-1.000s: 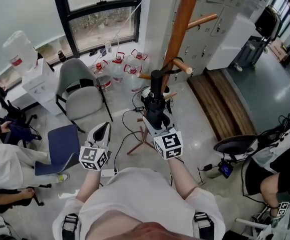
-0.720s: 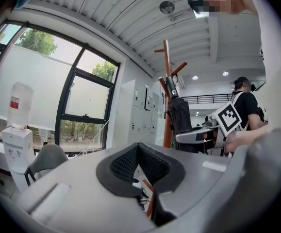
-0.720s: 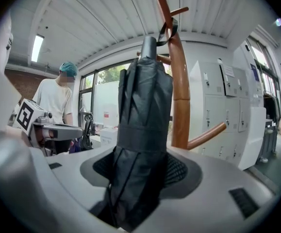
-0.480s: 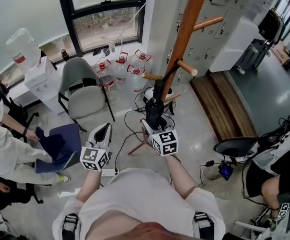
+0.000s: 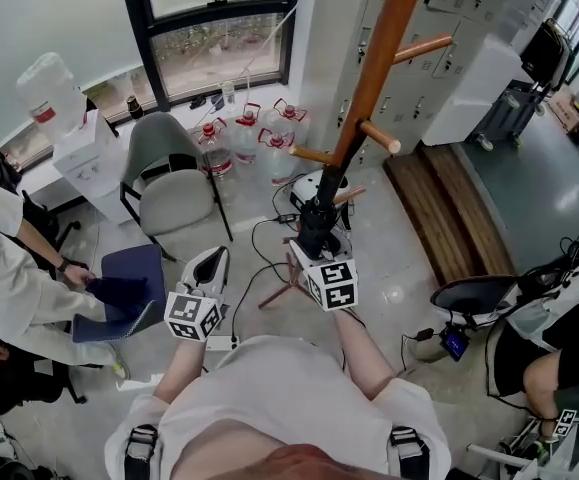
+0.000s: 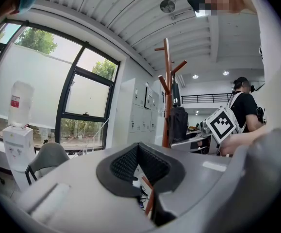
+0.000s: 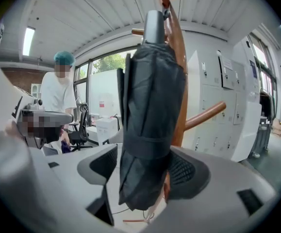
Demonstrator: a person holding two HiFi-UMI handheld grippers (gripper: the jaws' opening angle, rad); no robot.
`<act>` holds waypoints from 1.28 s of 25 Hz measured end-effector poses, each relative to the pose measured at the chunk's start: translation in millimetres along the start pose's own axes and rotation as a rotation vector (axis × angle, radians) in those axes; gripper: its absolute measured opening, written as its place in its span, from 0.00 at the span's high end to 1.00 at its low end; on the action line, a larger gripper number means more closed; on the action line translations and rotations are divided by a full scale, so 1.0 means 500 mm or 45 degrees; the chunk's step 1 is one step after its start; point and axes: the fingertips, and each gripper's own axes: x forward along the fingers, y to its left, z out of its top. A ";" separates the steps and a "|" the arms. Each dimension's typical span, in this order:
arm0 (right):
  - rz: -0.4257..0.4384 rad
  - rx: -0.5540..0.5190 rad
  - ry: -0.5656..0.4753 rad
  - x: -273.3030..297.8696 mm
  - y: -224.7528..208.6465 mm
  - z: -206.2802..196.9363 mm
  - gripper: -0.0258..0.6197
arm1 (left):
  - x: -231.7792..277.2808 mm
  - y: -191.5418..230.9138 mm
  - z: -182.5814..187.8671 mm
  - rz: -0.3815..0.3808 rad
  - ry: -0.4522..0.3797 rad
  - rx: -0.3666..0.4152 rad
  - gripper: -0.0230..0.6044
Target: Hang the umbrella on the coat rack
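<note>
A pale grey floor (image 5: 399, 268) is seen from above, lit by daylight from a dark-framed window (image 5: 209, 38). A grey chair (image 5: 174, 193), a blue chair (image 5: 134, 268) and a white water dispenser (image 5: 74, 148) are placed near it, and pale lockers (image 5: 459, 28) are lined up at the right beside a strip of wooden boards (image 5: 444, 208).

Black umbrella (image 5: 316, 223) against the reddish-brown wooden coat rack (image 5: 381, 53) at upper centre. At left, a grey chair (image 5: 169, 196) and a blue chair (image 5: 134, 266) on pale grey floor (image 5: 394, 258).
</note>
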 end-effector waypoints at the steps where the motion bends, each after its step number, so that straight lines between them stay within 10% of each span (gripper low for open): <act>1: -0.013 -0.003 -0.003 -0.003 -0.002 -0.001 0.51 | -0.001 -0.001 -0.001 0.000 -0.001 0.001 0.95; 23: -0.156 0.022 -0.364 -0.159 -0.009 0.136 0.50 | -0.024 -0.011 0.032 0.034 -0.086 0.042 0.95; 32: -0.142 -0.003 -0.480 -0.199 0.013 0.133 0.93 | -0.037 -0.013 0.043 0.059 -0.114 0.068 0.95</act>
